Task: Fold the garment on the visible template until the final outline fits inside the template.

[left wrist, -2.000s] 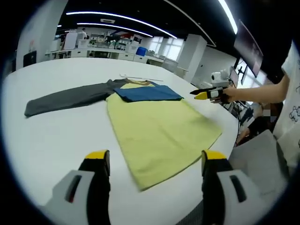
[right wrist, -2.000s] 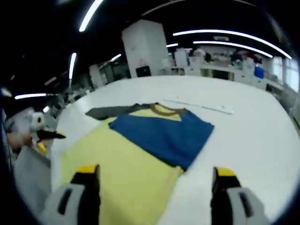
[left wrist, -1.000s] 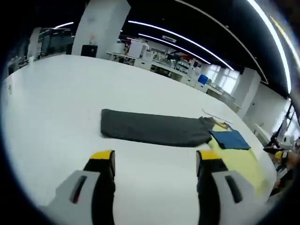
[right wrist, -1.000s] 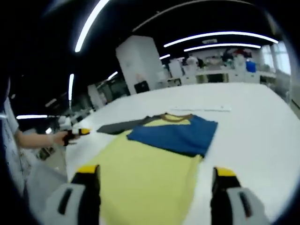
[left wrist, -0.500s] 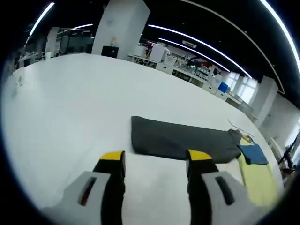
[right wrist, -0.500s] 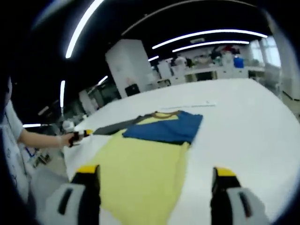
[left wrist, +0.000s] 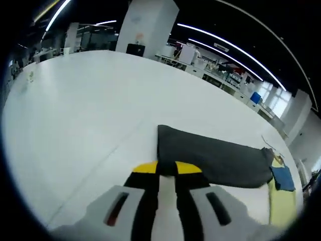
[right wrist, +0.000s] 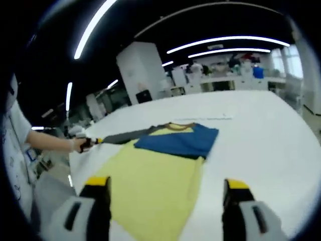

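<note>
A yellow shirt (right wrist: 150,178) lies flat on the white table (right wrist: 261,150), its brown collar (right wrist: 175,124) at the far end. One blue sleeve (right wrist: 178,140) is folded across the chest. The other sleeve, grey (left wrist: 215,158), stretches straight out to the side. My left gripper (left wrist: 166,168) sits at the near corner of that sleeve's cuff, jaws drawn together on the cloth. From the right gripper view it shows as the left gripper (right wrist: 91,143) in a hand at the sleeve's end. My right gripper (right wrist: 166,183) is open above the shirt's hem.
A thin pale strip (right wrist: 215,118) lies on the table beyond the collar. A person's arm (right wrist: 50,145) reaches in from the left of the right gripper view. White pillars, benches and ceiling lights stand far behind. A wide bare tabletop (left wrist: 75,100) spreads beyond the sleeve.
My left gripper swung away from the shirt body, travelled out along the grey sleeve to its cuff and drew its jaws together there. The right gripper stayed open over the hem.
</note>
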### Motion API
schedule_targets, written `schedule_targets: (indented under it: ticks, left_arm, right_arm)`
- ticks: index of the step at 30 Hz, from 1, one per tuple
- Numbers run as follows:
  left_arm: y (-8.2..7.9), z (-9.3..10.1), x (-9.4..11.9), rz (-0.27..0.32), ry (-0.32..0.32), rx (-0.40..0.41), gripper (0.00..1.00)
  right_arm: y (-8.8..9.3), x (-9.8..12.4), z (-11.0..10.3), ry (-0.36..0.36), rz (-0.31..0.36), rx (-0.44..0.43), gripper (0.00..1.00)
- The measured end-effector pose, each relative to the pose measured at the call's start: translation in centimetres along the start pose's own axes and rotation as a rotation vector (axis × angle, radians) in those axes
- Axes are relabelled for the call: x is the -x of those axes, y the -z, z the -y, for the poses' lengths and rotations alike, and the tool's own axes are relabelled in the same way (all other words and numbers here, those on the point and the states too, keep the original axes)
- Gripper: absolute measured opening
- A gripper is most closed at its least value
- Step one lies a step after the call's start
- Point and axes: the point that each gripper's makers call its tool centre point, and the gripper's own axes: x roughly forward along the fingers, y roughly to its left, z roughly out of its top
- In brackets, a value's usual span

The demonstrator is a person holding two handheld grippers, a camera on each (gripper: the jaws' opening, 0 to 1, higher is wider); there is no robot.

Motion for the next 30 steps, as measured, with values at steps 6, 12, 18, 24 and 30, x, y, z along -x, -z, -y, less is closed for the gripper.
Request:
schedule_targets:
  ticks: [6, 12, 18, 24, 30]
  left_arm:
    - [-0.2, -0.2, -0.1, -0.004, 0.023, 0.033, 0.00]
    - [-2.5, 0.7, 0.5, 0.038, 0.075, 0.038, 0.00]
    - [-6.2, 4.9, 1.3, 0.104, 0.191, -0.028, 0.00]
    - [-9.3, 12.2, 2.1, 0.169, 0.359, -0.069, 0.00]
    - [-9.0, 21.4, 2.4, 0.157, 0.528, -0.193, 0.00]
  right_arm:
    - [1.0, 0.2, -0.3, -0.002, -0.036, 0.044, 0.99]
    - [1.3, 0.1, -0.5, 0.000, -0.024, 0.012, 0.99]
    - [1.3, -0.3, -0.7, -0.011, -0.023, -0.002, 0.99]
    - [0.9, -0.6, -1.2, -0.026, -0.011, -0.004, 0.99]
    - [0.4, -0.4, -1.2, -0.026, 0.010, -0.017, 0.99]
